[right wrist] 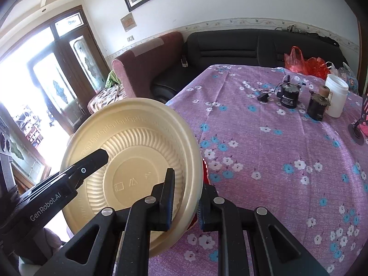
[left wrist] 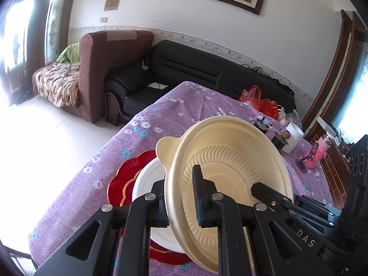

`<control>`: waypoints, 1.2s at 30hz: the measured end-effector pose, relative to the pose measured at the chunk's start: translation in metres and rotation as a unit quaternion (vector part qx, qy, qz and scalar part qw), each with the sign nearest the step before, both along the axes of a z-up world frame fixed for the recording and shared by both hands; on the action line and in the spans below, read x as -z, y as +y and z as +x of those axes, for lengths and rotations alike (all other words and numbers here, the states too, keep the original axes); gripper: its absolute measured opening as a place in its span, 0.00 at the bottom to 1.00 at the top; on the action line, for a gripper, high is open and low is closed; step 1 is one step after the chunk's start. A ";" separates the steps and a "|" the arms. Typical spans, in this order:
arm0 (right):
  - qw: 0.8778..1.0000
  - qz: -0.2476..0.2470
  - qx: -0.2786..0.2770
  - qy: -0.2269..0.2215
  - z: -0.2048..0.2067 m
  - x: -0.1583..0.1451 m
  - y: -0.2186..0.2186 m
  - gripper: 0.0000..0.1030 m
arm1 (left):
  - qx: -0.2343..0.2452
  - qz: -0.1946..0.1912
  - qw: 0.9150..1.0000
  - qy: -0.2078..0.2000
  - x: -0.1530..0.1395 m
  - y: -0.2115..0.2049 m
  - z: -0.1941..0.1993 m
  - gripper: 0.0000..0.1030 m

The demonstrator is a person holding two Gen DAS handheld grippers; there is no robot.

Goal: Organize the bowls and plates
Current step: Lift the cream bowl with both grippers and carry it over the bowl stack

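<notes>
Sunlight from the glass doors is washing over a bench (right wrist: 287, 161) draped in purple flowered cloth, with sofas behind it. Both tools are clenched on the rim of one cream bowl (left wrist: 230, 156), carrying it tilted above the cloth. The left tool (left wrist: 181, 197) is pinching the rim on its side, one finger inside the bowl and one outside; the right tool (right wrist: 186, 197) is gripping the opposite rim the same way. Just below and ahead of the left tool, a white bowl (left wrist: 147, 184) is sitting on a red plate (left wrist: 131, 172) near the bench's edge.

The step looks like nesting the cream bowl into the white one. Doing it well would mean levelling the bowl first, keeping both grips even so the thin rim is not twisting, and centring it over the white bowl before lowering.

Room is tight on the left, where the bench ends above the floor. Far ahead of the right tool, a white jar (right wrist: 337, 97) and two small motors (right wrist: 289, 94) are standing well clear.
</notes>
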State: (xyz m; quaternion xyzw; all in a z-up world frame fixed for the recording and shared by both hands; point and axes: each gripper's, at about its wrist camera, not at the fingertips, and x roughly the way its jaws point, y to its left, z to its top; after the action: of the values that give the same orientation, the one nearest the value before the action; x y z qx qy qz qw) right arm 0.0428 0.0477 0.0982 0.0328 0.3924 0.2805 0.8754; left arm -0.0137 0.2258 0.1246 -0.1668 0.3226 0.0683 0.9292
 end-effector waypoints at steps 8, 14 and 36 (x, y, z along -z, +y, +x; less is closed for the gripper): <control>1.000 -0.021 -0.011 0.009 0.002 0.014 0.024 0.18 | -0.017 -0.005 1.000 0.019 0.020 0.016 0.004 0.14; 0.999 -0.037 -0.012 0.017 0.007 0.027 0.035 0.18 | -0.028 0.011 0.999 0.028 0.032 0.022 0.011 0.14; 0.997 -0.073 -0.006 0.004 0.010 0.038 0.058 0.20 | -0.035 0.018 0.999 0.030 0.047 0.033 0.019 0.16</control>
State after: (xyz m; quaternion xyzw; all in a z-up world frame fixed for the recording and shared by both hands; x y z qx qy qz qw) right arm 0.0524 0.1052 0.0601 -0.0329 0.4158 0.2564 0.8719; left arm 0.0051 0.2586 0.0780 -0.1590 0.3433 0.1116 0.9189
